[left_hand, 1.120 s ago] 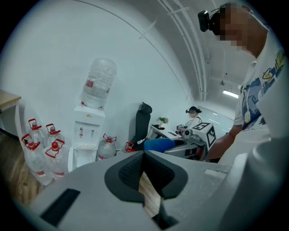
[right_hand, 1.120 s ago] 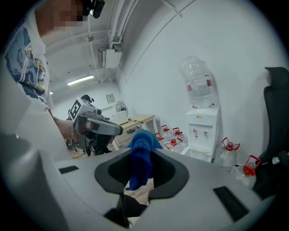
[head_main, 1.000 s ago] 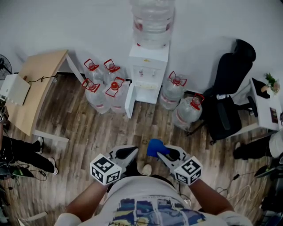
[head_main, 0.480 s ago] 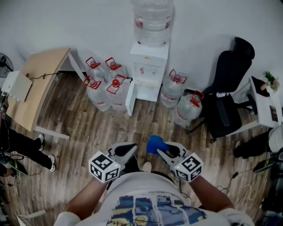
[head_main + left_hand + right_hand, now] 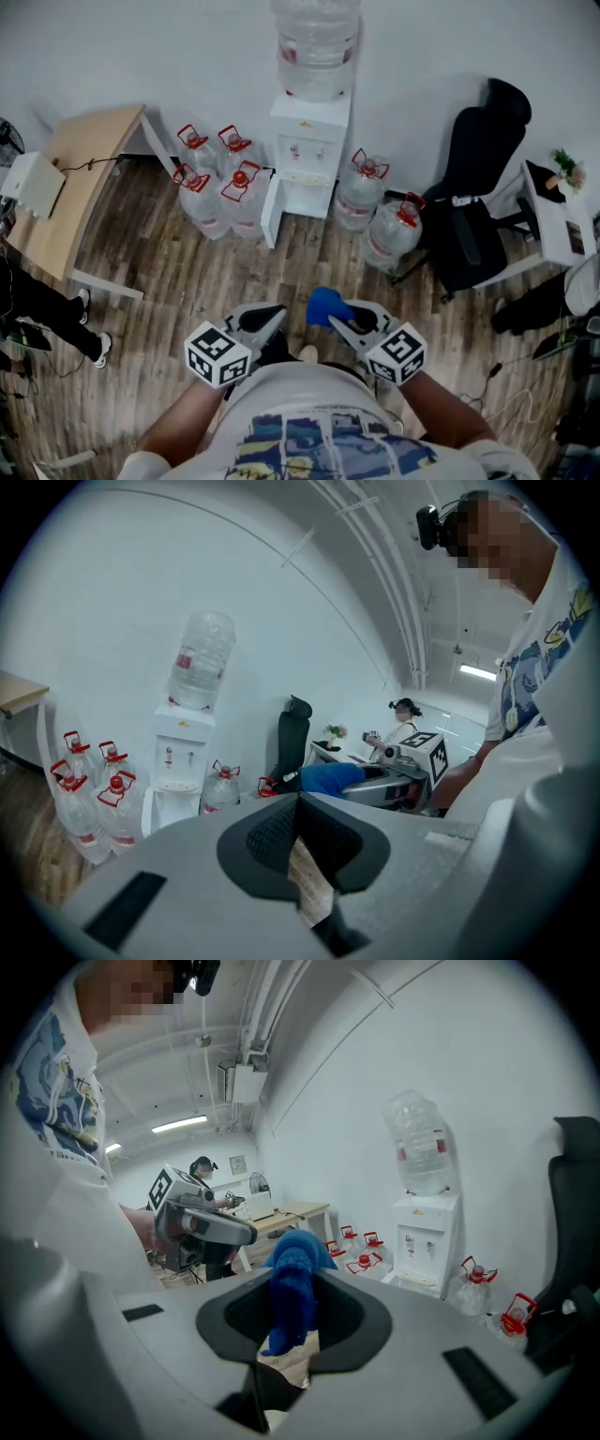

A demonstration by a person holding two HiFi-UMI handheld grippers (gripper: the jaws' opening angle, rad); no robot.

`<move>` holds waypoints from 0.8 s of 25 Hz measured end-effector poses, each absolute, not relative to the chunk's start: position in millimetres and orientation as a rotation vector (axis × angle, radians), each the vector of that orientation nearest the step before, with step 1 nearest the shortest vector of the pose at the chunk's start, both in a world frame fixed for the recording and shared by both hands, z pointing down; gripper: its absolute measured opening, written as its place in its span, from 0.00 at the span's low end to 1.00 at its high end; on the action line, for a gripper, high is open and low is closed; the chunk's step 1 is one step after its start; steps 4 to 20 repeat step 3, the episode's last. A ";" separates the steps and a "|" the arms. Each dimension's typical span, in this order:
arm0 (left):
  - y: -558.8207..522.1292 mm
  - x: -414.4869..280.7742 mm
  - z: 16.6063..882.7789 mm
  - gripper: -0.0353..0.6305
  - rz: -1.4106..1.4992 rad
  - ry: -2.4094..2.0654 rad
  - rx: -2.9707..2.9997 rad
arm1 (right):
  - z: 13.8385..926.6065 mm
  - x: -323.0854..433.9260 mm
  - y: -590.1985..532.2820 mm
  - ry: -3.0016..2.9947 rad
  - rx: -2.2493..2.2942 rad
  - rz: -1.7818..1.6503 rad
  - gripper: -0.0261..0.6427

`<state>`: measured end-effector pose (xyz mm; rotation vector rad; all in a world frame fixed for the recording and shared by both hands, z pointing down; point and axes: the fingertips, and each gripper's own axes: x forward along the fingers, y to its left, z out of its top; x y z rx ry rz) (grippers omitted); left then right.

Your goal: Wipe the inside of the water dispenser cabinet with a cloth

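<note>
Cloth (image 5: 325,305) sits pinched in right tool (image 5: 341,324); left tool (image 5: 266,323) closed, empty

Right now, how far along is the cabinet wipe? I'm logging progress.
Done: the cloth is clamped in the right gripper, and the dispenser door looks open. In hand: the approach, both grippers well short of it, left gripper shut and empty. Left: all the wiping inside.
</note>
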<state>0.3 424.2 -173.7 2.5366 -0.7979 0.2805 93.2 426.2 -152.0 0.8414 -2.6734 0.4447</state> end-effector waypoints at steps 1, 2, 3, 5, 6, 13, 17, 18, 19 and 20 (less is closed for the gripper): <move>423.9 -0.2 -175.2 0.06 0.277 -0.798 2.538 | -152.6 92.8 426.6 -2.672 0.842 0.446 0.17; 423.9 -0.6 -176.4 0.06 0.275 -0.799 2.539 | -153.0 92.5 427.0 -2.671 0.843 0.447 0.17; 423.9 -1.1 -177.4 0.06 0.272 -0.800 2.540 | -153.4 92.2 427.4 -2.670 0.844 0.448 0.17; 423.9 -1.1 -177.4 0.06 0.272 -0.800 2.540 | -153.4 92.2 427.4 -2.670 0.844 0.448 0.17; 423.9 -1.1 -177.4 0.06 0.272 -0.800 2.540 | -153.4 92.2 427.4 -2.670 0.844 0.448 0.17; 423.9 -1.1 -177.4 0.06 0.272 -0.800 2.540 | -153.4 92.2 427.4 -2.670 0.844 0.448 0.17; 423.9 -1.1 -177.4 0.06 0.272 -0.800 2.540 | -153.4 92.2 427.4 -2.670 0.844 0.448 0.17; 423.9 -1.1 -177.4 0.06 0.272 -0.800 2.540 | -153.4 92.2 427.4 -2.670 0.844 0.448 0.17; 423.9 -1.1 -177.4 0.06 0.272 -0.800 2.540 | -153.4 92.2 427.4 -2.670 0.844 0.448 0.17; 423.9 -1.1 -177.4 0.06 0.272 -0.800 2.540 | -153.4 92.2 427.4 -2.670 0.844 0.448 0.17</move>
